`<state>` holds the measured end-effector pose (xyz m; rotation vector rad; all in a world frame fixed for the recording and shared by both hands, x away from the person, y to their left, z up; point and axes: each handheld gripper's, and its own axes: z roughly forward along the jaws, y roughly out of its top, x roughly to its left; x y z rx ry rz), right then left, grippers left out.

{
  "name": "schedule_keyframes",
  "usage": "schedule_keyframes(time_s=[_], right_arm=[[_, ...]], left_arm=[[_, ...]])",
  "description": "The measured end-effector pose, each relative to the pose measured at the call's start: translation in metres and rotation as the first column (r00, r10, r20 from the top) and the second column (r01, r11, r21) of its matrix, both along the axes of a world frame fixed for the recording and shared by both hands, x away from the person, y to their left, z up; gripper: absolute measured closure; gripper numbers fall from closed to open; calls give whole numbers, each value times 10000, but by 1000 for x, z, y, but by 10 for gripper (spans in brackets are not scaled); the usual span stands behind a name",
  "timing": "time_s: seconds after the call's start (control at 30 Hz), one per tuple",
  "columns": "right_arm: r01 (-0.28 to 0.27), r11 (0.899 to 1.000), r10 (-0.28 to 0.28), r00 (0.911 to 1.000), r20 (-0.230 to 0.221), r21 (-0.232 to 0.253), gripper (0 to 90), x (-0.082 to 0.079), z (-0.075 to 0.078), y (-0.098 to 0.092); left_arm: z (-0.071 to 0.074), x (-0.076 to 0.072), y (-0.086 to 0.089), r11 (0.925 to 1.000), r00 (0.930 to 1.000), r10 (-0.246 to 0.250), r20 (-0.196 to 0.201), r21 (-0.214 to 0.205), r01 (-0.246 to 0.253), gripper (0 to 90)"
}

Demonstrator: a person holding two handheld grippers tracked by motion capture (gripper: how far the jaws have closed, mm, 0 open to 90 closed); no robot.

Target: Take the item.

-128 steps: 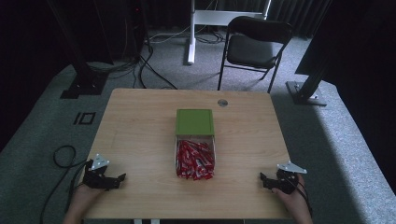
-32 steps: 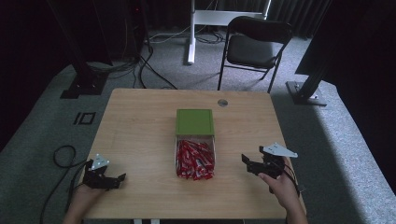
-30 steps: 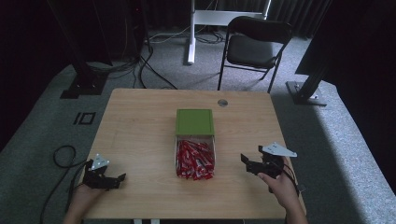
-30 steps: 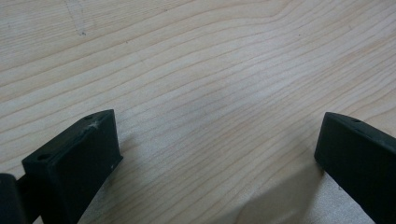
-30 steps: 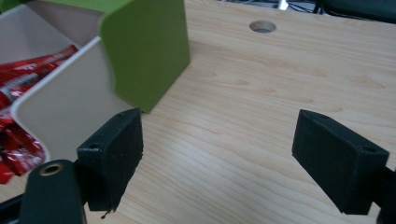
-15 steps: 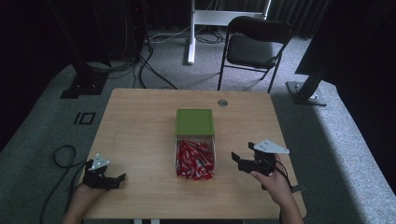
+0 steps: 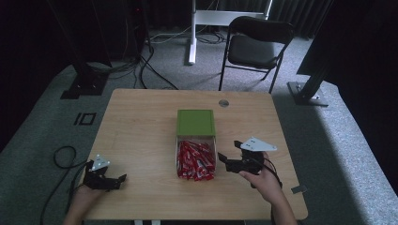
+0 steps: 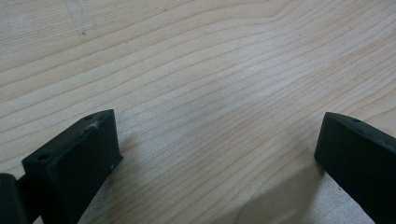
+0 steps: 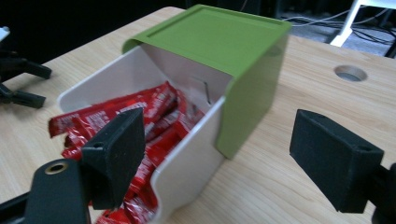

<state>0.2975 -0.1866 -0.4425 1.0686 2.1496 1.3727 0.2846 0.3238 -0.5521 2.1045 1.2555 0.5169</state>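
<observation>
The right gripper (image 7: 224,161) is now lifted and moved left, just beside the white drawer of red packets (image 7: 195,159).

Black folding chair (image 7: 257,47) on grey carpet (image 7: 338,126).

Left black two-jaw gripper (image 7: 104,179) & right black two-jaw gripper (image 7: 233,162): blocky matte rectangular jaw pads w/ small screw holes, brass-ringed hole on right unit's arm, grey three-cornered top plates, black trailing cables; forearms bare, no sleeves visible.
</observation>
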Motion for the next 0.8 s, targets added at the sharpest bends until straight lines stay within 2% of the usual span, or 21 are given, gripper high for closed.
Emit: schedule_keyframes(time_s=[0.43, 0.8], right_arm=[[-758, 9970, 760, 9971, -90, 159, 184, 2, 1, 27], [-1329, 9911, 1331, 9910, -122, 122, 185, 3, -1, 50]], left_arm=[[0, 0, 0, 10000, 10000, -2, -12, 6, 2, 8], [0, 0, 0, 10000, 10000, 2, -13, 6, -2, 7]])
